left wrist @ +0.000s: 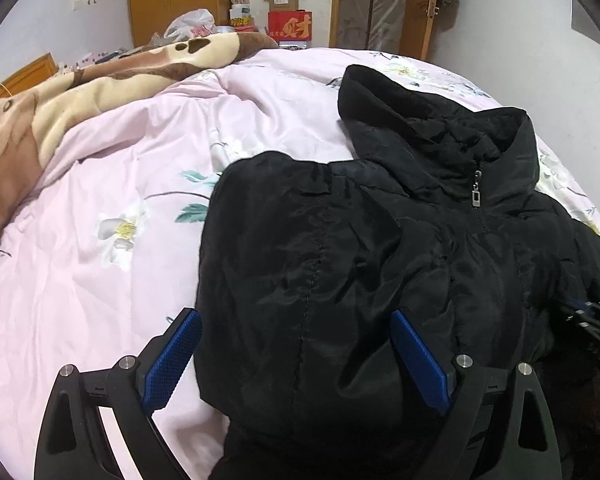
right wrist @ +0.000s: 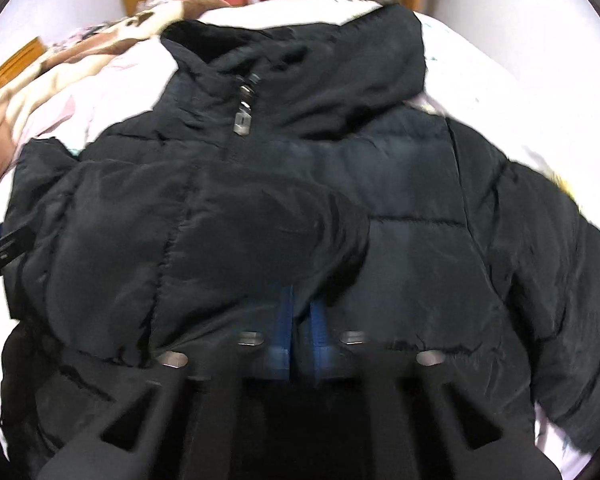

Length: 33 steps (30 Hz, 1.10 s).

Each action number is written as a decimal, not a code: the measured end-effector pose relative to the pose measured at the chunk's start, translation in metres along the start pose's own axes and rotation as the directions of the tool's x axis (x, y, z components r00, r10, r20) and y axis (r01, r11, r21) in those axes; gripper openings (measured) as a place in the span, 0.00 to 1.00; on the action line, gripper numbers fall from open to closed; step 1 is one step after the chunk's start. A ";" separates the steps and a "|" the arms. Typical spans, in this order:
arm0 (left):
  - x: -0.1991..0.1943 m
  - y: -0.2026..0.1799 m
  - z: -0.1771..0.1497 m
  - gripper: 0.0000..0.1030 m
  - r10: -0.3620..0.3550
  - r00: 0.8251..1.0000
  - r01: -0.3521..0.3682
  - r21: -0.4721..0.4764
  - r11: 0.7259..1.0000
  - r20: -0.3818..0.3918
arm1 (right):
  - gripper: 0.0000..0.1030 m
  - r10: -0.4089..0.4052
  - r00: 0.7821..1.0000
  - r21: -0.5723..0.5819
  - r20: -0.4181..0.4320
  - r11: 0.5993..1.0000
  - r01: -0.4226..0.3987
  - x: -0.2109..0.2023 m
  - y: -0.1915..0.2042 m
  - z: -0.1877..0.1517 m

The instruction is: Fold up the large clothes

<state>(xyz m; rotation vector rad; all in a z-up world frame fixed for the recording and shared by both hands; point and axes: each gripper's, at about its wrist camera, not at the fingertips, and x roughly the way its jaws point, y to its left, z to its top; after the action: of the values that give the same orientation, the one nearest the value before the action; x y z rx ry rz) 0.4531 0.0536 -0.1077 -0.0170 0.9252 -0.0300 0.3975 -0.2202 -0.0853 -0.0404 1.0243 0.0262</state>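
A black jacket point(left wrist: 380, 248) lies front-up on the bed point(left wrist: 140, 152). The left gripper point(left wrist: 296, 356) hovers over it, jaws spread wide. The right gripper point(right wrist: 300, 320) has its jaws clenched on a jacket fold.

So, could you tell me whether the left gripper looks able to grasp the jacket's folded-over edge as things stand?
Probably yes: the left gripper is open, its blue fingers straddling the black jacket edge on the pink quilt, with nothing lying between.

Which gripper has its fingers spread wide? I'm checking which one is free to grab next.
The left gripper: its blue pads stand wide apart over the black jacket. The right gripper has pads nearly together, pinching jacket fabric.
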 end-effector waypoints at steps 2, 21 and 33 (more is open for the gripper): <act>-0.005 0.001 0.003 0.93 0.016 1.000 -0.016 -0.007 1.000 0.024 | 0.05 -0.035 0.998 -0.024 0.058 0.999 0.036 -0.015 0.000 0.002; 0.050 -0.010 0.013 0.93 0.101 0.991 -0.104 -0.027 0.994 -0.092 | 0.13 -0.265 0.964 -0.048 -0.004 0.963 0.265 0.018 -0.035 0.007; -0.045 -0.047 -0.006 0.92 0.042 0.999 -0.043 0.055 0.998 0.017 | 0.51 -0.280 0.957 0.158 0.077 0.951 0.265 -0.093 -0.104 -0.043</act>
<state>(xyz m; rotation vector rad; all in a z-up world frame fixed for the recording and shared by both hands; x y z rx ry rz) 0.4201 0.0083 -0.0740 0.0535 0.9087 -0.0159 0.3170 -0.3263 -0.0261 -0.0465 0.9122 -0.2972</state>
